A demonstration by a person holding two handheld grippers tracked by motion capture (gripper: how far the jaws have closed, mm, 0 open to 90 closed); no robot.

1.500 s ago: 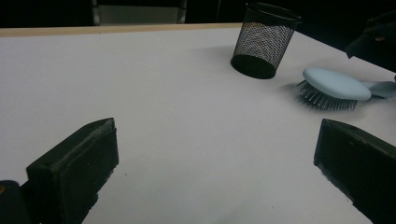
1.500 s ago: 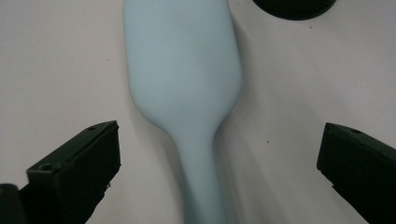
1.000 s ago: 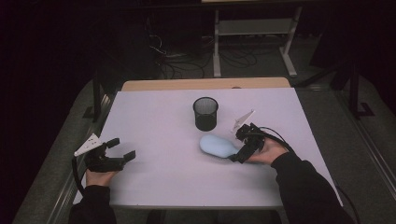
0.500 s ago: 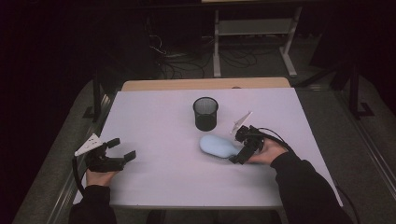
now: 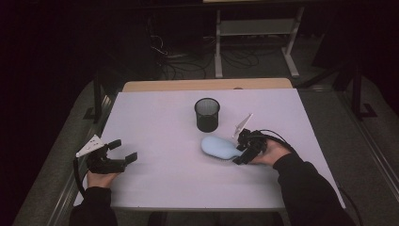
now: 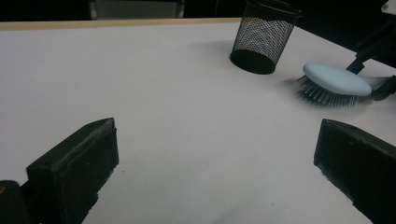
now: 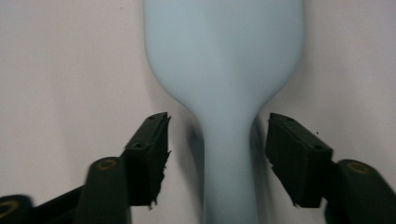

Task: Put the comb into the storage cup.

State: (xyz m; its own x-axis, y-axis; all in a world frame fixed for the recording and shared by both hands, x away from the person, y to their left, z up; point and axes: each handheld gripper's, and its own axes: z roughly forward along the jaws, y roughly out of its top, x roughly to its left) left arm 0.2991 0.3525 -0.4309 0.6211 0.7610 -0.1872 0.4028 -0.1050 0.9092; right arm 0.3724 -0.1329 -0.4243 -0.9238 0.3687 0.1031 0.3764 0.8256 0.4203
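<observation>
A pale blue hairbrush (image 5: pixel 219 147) lies bristles down on the white table (image 5: pixel 160 122), right of centre, its handle pointing at my right hand. My right gripper (image 5: pixel 238 152) straddles that handle. In the right gripper view the jaws (image 7: pixel 217 135) have just been closing on the brush handle (image 7: pixel 229 158), and a narrow gap still shows on each side, so the pads are not pressing. My left gripper (image 5: pixel 124 150) rests at the table's front left, open and holding nothing (image 6: pixel 215 154). From there the brush (image 6: pixel 336 79) shows at the far right.
A black mesh pen cup (image 5: pixel 207 114) stands upright just behind the brush, near the table's middle (image 6: pixel 264 39). A wooden strip (image 5: pixel 207 84) edges the far side of the table. Beyond it are a dark floor, cables and a metal stand (image 5: pixel 254 33).
The right gripper's jaws look narrower around the brush handle than before. Both hands and the brush have kept their places.
</observation>
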